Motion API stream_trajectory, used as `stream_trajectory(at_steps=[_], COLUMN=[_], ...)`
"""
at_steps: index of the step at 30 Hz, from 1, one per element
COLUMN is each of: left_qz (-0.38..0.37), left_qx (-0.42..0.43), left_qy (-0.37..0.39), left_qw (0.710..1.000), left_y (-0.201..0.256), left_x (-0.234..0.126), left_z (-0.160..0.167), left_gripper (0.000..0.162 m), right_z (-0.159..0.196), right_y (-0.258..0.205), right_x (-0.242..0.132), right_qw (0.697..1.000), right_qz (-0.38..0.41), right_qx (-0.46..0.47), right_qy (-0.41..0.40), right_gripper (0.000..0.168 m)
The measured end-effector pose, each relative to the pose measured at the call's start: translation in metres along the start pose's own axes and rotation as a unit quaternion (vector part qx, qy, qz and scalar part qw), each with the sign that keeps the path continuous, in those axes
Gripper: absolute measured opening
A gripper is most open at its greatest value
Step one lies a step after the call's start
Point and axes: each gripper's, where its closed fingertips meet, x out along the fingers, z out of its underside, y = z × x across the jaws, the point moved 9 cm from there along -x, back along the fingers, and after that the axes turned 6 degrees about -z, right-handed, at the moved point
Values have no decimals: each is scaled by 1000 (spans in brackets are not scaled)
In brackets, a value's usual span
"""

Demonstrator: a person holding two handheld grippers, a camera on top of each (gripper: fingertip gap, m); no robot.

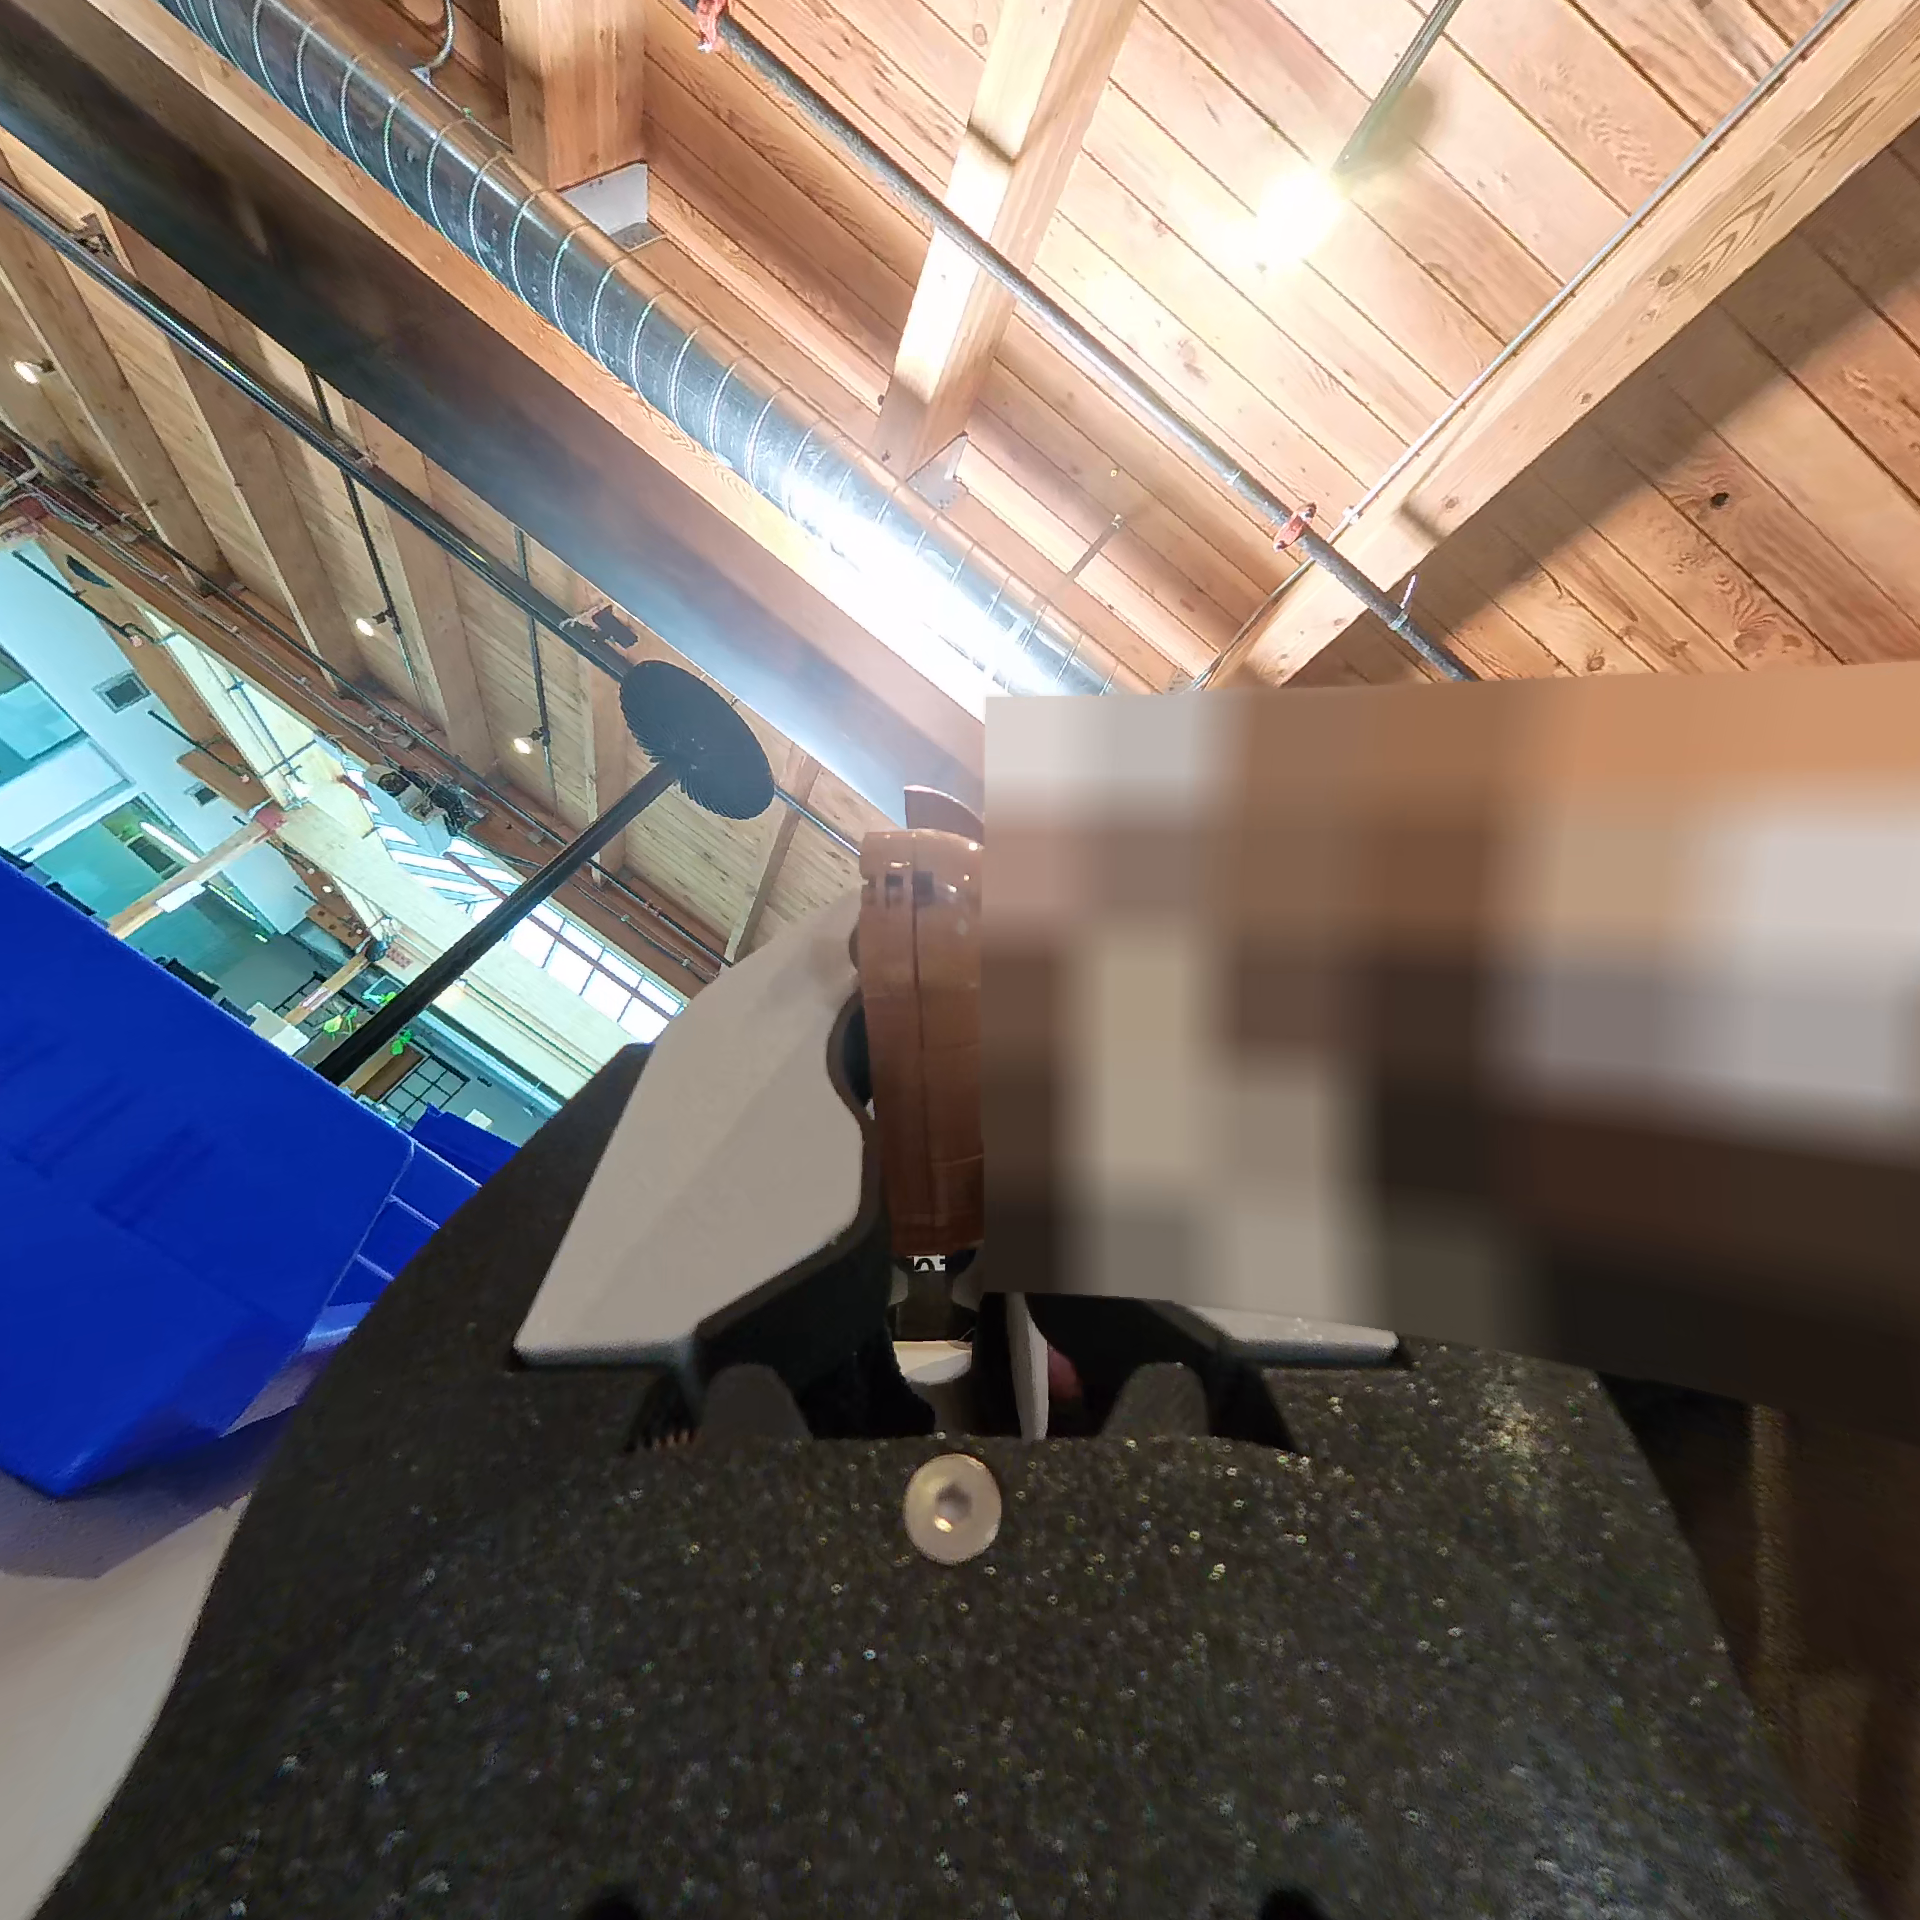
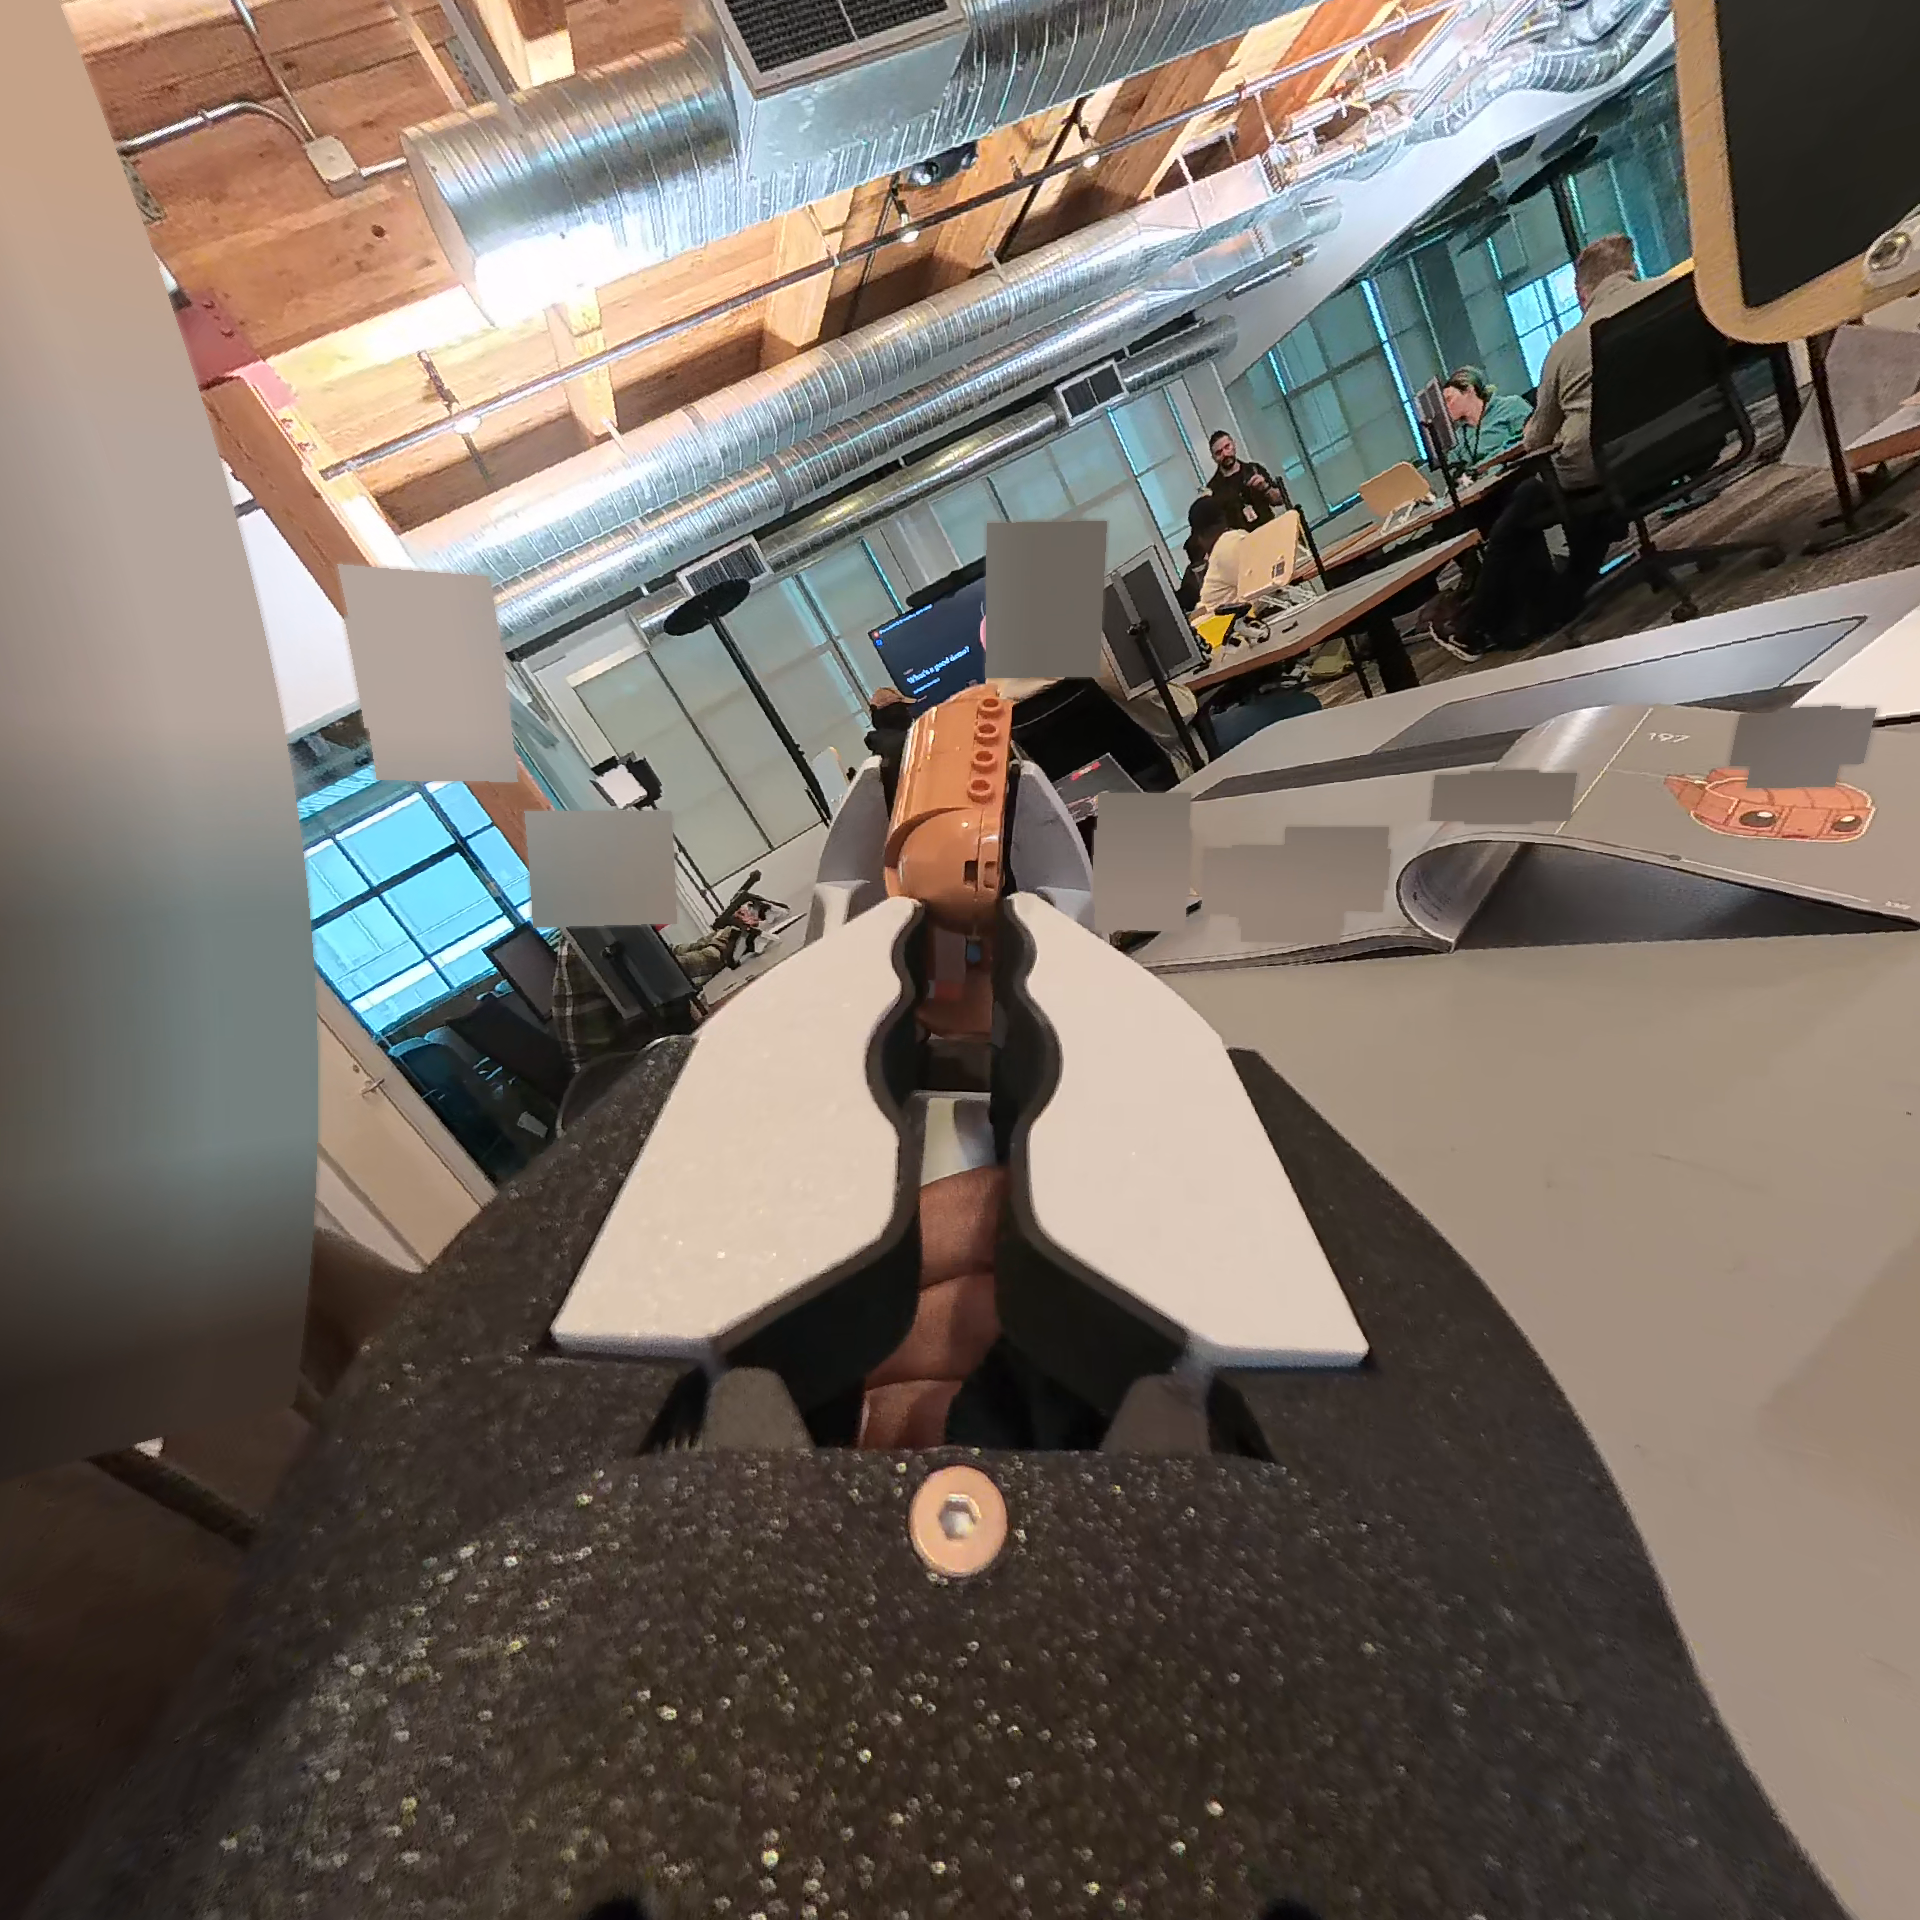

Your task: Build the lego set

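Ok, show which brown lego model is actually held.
The studded brown lego piece in the right gripper; the other is only printed in the open booklet.

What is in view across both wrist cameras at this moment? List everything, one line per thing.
Lego assembly: one, brown-orange, studded top, held up between both grippers.
Instruction booklet: one, grey pages, lying open on the table at right.
Table: one, grey, right side of the right wrist view.
Storage bins: blue, at least two, left of the left wrist view.
Floor lamp: one, black, behind the bins.
Ducts: several, silver, under the wooden ceiling.
People: several, seated at far desks.
Left gripper: grey fingers, shut on the assembly; right finger hidden by a blur patch.
Right gripper: grey fingers, shut on the assembly.
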Motion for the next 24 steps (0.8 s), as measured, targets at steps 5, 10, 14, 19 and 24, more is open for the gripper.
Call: stream_trajectory(at_steps=[5, 10, 14, 19, 24], left_qz=[-3, -4, -5, -7, -13], left_qx=[1, -11, -4, 0, 9], left_qy=[0, 10, -2, -19, -30], left_qw=[1000, 1000, 1000, 1000, 999], left_y=[0, -2, -1, -1, 0], left_x=[0, -1, 0, 2, 2], left_z=[1, 2, 4, 7, 8], left_gripper=[26, 27, 26, 26, 27], right_z=[0, 2, 1, 1, 1], right_y=[1, 2, 0, 1, 2], right_x=[-1, -1, 1, -1, -3], right_qw=[1000, 1000, 1000, 1000, 1000], right_qz=[0, -1, -6, -1, -7], right_qx=[4, 15, 12, 10, 16], right_qy=[3, 20, 22, 25, 26], right_gripper=[10, 18, 22, 18, 18])
